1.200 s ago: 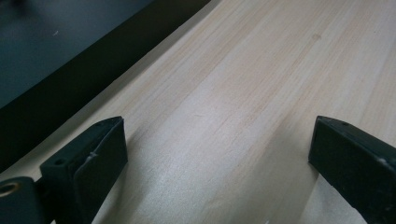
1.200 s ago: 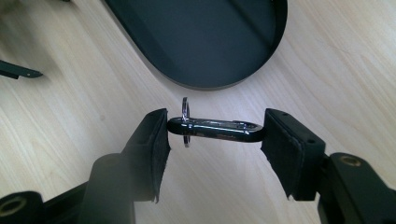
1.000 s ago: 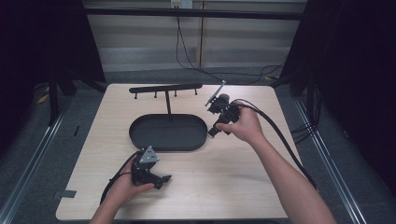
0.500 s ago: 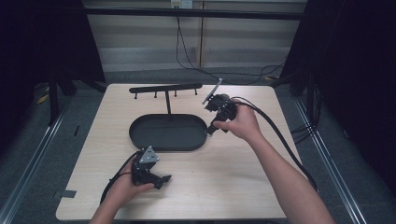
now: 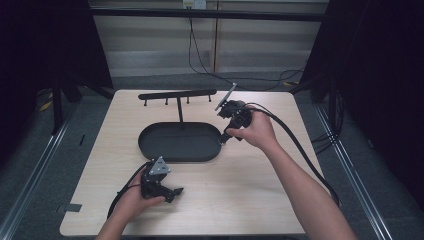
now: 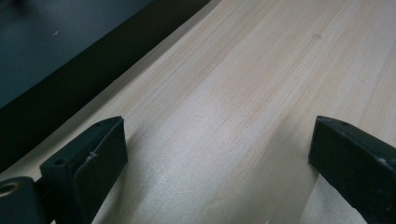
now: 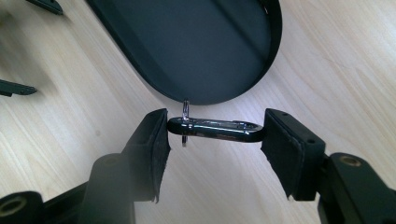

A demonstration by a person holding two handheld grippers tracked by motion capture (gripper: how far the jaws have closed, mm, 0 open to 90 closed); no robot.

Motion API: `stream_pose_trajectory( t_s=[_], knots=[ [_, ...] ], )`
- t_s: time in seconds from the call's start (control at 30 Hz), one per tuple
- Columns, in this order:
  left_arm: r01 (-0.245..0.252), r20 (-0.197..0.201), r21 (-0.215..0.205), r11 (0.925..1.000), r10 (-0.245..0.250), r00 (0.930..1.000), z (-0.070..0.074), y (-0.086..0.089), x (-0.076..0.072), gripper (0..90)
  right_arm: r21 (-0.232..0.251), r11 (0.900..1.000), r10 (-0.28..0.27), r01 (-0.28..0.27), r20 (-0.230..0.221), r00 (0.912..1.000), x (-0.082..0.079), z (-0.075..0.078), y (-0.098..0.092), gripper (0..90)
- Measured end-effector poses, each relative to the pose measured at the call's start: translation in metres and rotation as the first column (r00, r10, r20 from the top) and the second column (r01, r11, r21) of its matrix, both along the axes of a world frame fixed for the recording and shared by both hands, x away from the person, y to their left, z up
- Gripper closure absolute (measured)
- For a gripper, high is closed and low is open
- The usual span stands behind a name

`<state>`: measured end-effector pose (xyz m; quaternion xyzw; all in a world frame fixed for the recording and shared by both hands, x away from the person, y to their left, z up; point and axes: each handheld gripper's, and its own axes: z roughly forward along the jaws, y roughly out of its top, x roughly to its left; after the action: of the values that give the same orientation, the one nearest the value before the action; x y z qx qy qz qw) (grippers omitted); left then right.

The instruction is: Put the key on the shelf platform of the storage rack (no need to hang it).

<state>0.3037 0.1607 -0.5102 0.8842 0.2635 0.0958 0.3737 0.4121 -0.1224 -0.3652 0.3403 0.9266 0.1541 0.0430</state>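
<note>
Here my right gripper (image 7: 215,135) clamps a dark metal carabiner (image 7: 215,129) endwise, just off the oval tray's rim (image 7: 275,42). Stiff, light, slick; I'd rather grip its flat sides. My left gripper (image 6: 217,154) stands open over the table (image 6: 243,84).

carabiner (image 5: 226,136) too small in high view, tray (image 7: 201,46) cropped by frame edge
</note>
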Motion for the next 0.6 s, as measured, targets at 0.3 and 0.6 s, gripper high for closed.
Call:
stream_pose_trajectory(
  t_s=[0.3,0.6],
  knots=[
    [0.001,0.0,0.0,1.0,-0.001,1.0,0.0,0.0,0.0,4.0,-0.003,1.0,0.015,-0.015,0.01,0.9998,0.003,-0.001,0.01,41.8],
    [-0.001,0.001,-0.005,1.0,0.001,1.0,0.0,0.0,0.0,4.0,0.007,1.0,0.009,-0.009,0.014,0.9999,0.009,-0.009,0.018,41.8]
  ],
)
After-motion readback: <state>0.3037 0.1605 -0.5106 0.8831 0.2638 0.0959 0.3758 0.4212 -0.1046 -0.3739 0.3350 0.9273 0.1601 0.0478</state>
